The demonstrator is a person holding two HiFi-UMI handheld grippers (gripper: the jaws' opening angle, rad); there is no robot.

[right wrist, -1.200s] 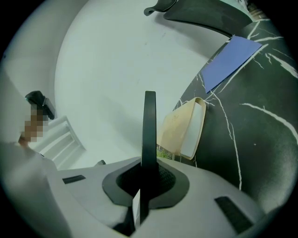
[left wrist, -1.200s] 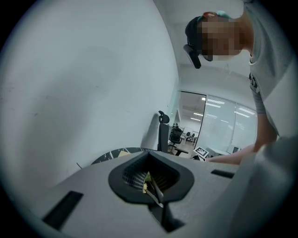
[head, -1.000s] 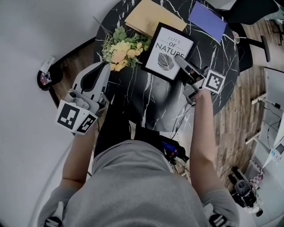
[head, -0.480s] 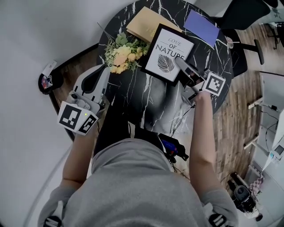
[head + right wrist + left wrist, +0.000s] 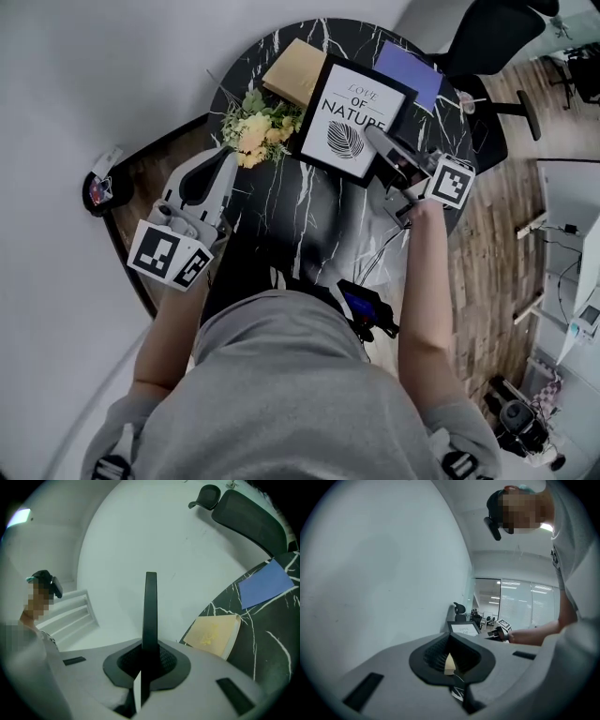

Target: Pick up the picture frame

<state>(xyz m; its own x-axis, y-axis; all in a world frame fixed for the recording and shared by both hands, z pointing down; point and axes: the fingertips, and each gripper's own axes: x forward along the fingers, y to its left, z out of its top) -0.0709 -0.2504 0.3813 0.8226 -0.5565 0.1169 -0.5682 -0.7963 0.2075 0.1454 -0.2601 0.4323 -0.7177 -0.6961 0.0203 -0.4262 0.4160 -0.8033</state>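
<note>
The right gripper (image 5: pixel 379 141) is reached forward at the end of a straight, bare forearm (image 5: pixel 420 281), pointing about level, its marker cube towards the camera. Its jaws are clamped narrowly on the near right corner of the frame (image 5: pixel 352 114). In the right gripper view the frame shows edge-on as a thin black strip rising from between the pads. The left gripper (image 5: pixel 223 161) is held lower and nearer on a bent arm (image 5: pixel 173 323), beside the near left edge of the table (image 5: pixel 319 220). It points past the flowers (image 5: pixel 258 127), its jaws closed tip to tip on nothing. The frame is over the far half of the round black marbled table and appears lifted clear of the top, face up and turned at a slant. It has a slim black border around a white print with the words LOVE OF NATURE above a dark leaf. Just left of it lie the flowers. Beyond it are a tan book (image 5: pixel 292 70) and a blue sheet (image 5: pixel 410 71), both partly covered by the frame. A black chair (image 5: pixel 492 37) stands past the table.
</note>
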